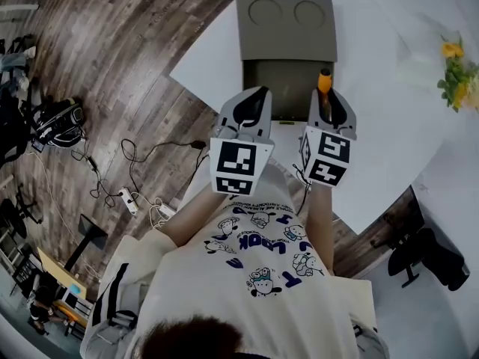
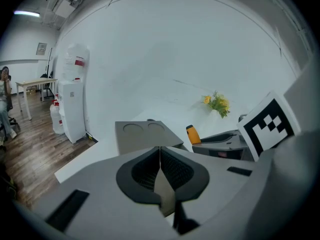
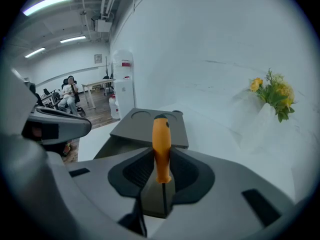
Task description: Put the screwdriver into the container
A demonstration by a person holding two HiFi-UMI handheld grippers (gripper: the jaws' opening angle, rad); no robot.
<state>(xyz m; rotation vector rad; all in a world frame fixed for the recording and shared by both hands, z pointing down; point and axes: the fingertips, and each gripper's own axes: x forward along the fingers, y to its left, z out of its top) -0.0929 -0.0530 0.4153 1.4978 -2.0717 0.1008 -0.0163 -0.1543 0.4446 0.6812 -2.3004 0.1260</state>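
- Right gripper (image 3: 160,160) jaws clenched on screwdriver (image 3: 161,139) handle, near container (image 3: 145,129).
- Left gripper (image 2: 160,170) jaws pressed together, empty.
- Risk: tip catches container rim and screwdriver pivots out onto table (image 1: 374,126).

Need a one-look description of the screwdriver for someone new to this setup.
On the white table sits a grey container with two round recesses. Just before it, the right gripper clamps the screwdriver. Its bright orange handle sticks out past the jaws; the left gripper beside it is shut and empty.
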